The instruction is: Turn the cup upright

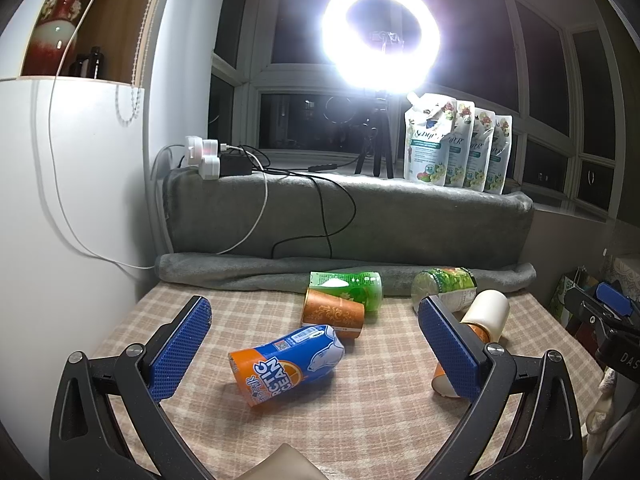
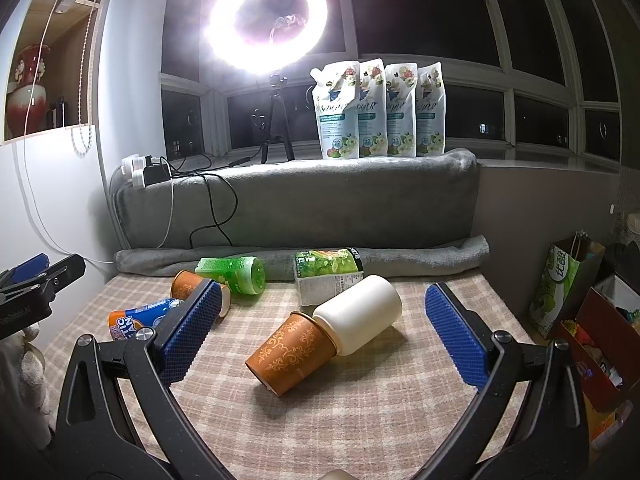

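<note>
Several cups lie on their sides on the checked tablecloth point(image 1: 264, 432). In the left wrist view an orange-and-blue "Arctic Ocean" cup point(image 1: 286, 364) lies between my open left gripper's point(image 1: 316, 344) fingers, just ahead. Behind it lie an orange patterned cup point(image 1: 334, 314) and a green cup point(image 1: 348, 286). In the right wrist view another orange patterned cup point(image 2: 290, 354) lies nested against a cream cup point(image 2: 358, 314), both between my open right gripper's point(image 2: 324, 330) fingers. Both grippers are empty.
A green-labelled clear cup point(image 2: 326, 276) lies at the back by a rolled grey blanket point(image 2: 304, 258). Detergent pouches point(image 2: 378, 110), a ring light point(image 2: 266, 26) and cables stand on the sill. Bags and boxes point(image 2: 592, 320) sit off the table's right edge.
</note>
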Demonstrator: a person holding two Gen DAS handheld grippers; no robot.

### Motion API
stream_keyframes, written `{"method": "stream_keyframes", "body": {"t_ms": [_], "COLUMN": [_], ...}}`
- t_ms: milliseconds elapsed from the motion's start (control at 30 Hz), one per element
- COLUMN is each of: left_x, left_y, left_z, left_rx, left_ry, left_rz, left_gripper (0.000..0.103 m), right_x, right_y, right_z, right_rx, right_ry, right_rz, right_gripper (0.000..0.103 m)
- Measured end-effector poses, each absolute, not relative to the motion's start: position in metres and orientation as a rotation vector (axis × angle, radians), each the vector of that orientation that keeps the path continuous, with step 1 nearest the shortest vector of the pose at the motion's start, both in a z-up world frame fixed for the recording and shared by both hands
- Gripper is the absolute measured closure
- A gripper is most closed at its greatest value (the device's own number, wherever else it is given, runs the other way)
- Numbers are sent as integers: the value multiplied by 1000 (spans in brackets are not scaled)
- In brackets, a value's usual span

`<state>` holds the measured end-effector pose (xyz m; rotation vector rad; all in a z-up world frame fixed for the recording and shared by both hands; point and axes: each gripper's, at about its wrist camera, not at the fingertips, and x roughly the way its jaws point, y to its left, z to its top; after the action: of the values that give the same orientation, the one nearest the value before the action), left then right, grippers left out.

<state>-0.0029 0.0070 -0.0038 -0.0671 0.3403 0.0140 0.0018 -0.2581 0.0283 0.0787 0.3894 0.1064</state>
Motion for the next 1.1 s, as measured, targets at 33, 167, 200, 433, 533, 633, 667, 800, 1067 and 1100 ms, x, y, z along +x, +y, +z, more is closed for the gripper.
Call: {"method": "stream_keyframes", "body": {"t_ms": [33, 167, 200, 433, 533, 633, 667, 800, 1067, 1100], "left_x": [-3, -3, -3, -2, -2, -2, -2, -2, -2, -2], "left_y": [7, 7, 7, 6, 6, 7, 6, 7, 6, 6], "left_z": [-4, -4, -4, -4, -4, -4, -4, -4, -3, -3], "left_rx": [-67, -66, -66, -66, -66, -66, -66, -66, -64, -63], "left_ry": [341, 342, 342, 341, 341, 341, 341, 341, 341, 341], "left_rz": [13, 14, 13, 14, 13, 13, 14, 14, 13, 12], "left_gripper": [0, 0, 0, 0, 0, 0, 0, 0, 0, 0], "right_x": [2, 3, 2, 2, 1, 1, 2, 2, 2, 2], "right_y": [-257, -260, -260, -265, -265, -265, -264, -263, -263, -264], "right_z": [27, 26, 26, 21, 21, 22, 22, 22, 22, 22], "right_rx": [80, 82, 83, 84, 84, 84, 84, 83, 84, 84], "right_ry": [389, 393, 395, 395, 395, 396, 395, 395, 397, 397], "right_rz": [106, 105, 106, 104, 104, 104, 103, 103, 103, 102], "right_gripper": [0, 0, 0, 0, 0, 0, 0, 0, 0, 0]}}
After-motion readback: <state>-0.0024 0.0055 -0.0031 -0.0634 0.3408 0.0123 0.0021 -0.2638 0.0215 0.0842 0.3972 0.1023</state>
